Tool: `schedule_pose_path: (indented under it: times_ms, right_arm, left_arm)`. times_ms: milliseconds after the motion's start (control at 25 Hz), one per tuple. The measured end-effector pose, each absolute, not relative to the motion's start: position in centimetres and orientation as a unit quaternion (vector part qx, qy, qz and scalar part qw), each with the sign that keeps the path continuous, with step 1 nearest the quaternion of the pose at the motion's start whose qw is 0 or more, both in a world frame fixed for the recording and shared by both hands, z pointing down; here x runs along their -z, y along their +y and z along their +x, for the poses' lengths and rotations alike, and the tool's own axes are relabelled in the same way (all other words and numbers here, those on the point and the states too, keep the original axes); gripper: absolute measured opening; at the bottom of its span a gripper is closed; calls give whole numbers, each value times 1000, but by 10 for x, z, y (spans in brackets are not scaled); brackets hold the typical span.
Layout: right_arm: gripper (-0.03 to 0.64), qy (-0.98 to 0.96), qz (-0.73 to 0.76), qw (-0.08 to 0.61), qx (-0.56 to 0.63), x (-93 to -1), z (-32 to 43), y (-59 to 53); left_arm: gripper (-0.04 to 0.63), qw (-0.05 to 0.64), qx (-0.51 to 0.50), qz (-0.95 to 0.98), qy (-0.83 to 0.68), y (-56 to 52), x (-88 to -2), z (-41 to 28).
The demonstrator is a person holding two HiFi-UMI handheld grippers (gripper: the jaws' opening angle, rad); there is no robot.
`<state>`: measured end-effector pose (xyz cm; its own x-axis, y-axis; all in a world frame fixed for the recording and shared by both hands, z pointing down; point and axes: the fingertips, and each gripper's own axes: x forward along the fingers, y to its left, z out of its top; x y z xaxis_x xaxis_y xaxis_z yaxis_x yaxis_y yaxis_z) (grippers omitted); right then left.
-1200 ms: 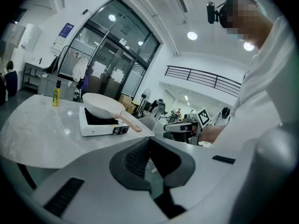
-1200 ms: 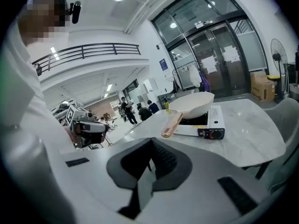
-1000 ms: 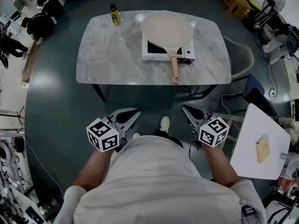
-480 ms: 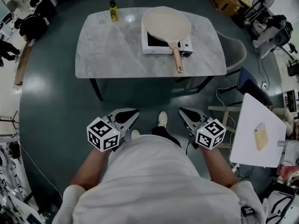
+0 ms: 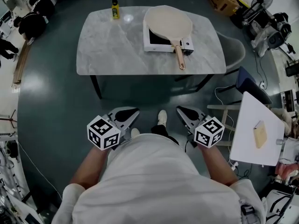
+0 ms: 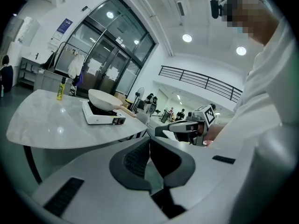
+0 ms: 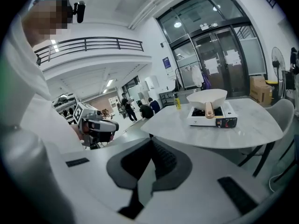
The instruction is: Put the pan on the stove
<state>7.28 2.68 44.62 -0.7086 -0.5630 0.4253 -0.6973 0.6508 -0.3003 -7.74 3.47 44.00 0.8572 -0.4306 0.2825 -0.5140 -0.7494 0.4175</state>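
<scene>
A cream pan (image 5: 167, 22) with a tan handle rests on the white portable stove (image 5: 161, 45) on the grey marble table (image 5: 112, 45); it also shows as the pan (image 6: 103, 98) in the left gripper view and the pan (image 7: 207, 97) in the right gripper view. My left gripper (image 5: 133, 113) and right gripper (image 5: 180, 110) hang close to my body, well short of the table, over the dark floor. Both have their jaws together with nothing between them.
A yellow bottle (image 5: 114, 9) stands at the table's far left corner. A grey chair (image 5: 236, 52) sits at the table's right end. A white side table (image 5: 252, 134) with a small tan object is at my right. People and equipment stand around the room's edges.
The view has shifted slightly; the table sits a little higher and further in the frame. Both grippers have stayed beside my body, shut.
</scene>
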Motion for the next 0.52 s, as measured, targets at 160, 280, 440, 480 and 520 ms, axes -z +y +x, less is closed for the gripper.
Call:
schedule_pose_path:
  times_ms: [160, 280, 440, 480, 520]
  right_arm:
    - [6, -898, 348, 149, -223, -446, 65, 29]
    - [6, -899, 347, 149, -223, -446, 60, 30]
    - [6, -899, 345, 150, -222, -448, 54, 29]
    - [6, -899, 345, 150, -222, -448, 53, 29]
    - [6, -900, 345, 150, -222, -448, 52, 29]
  left_arm:
    - [18, 249, -84, 930, -257, 39, -441, -84]
    - [18, 247, -84, 930, -258, 41, -441, -89]
    - [18, 247, -87, 929, -262, 41, -444, -97]
    - [18, 246, -88, 929, -263, 41, -444, -98]
    - [18, 246, -89, 929, -263, 41, -444, -100]
